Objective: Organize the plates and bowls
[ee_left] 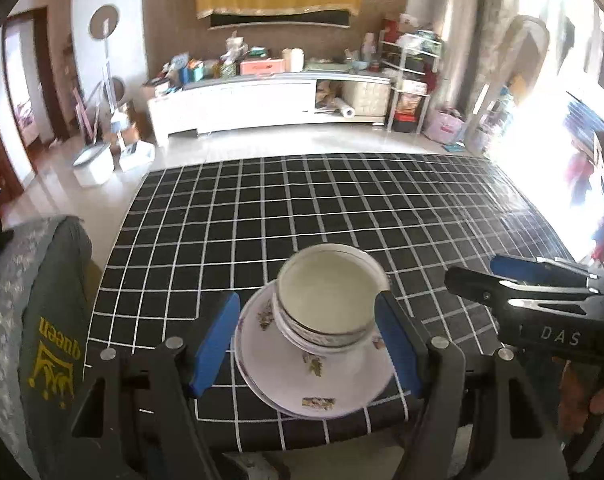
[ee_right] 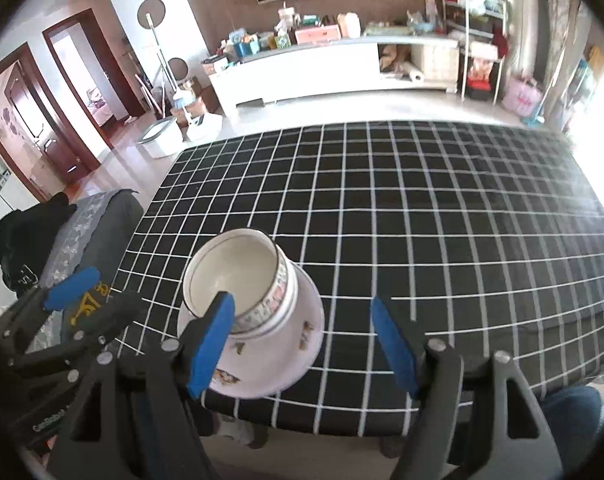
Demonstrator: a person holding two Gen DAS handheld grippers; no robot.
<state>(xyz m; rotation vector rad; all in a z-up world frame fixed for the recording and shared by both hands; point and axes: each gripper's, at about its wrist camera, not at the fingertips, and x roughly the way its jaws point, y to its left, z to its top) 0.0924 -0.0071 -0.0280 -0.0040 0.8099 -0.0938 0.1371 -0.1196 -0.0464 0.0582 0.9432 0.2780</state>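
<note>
Both grippers are built of black angular frames with triangular cut-outs, silver round pivot screws and bright blue finger pads: left gripper [ee_left: 308, 344], right gripper [ee_right: 302, 346]. White lettering "DAS" is seen on the right gripper's black side body in the left wrist view. Blue trouser fabric [ee_right: 570, 412] is glimpsed below the right gripper.

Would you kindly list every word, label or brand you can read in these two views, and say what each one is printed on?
"queen", in yellow and turned sideways, above a crown emblem: on the grey-green cushion left of the table.
"DAS": on the black body of the right tongs, seen from the left wrist.
White lettering on the left tongs, in the right wrist view: too blurred to read.
Boxes on the far white cabinet: too small to read.
</note>
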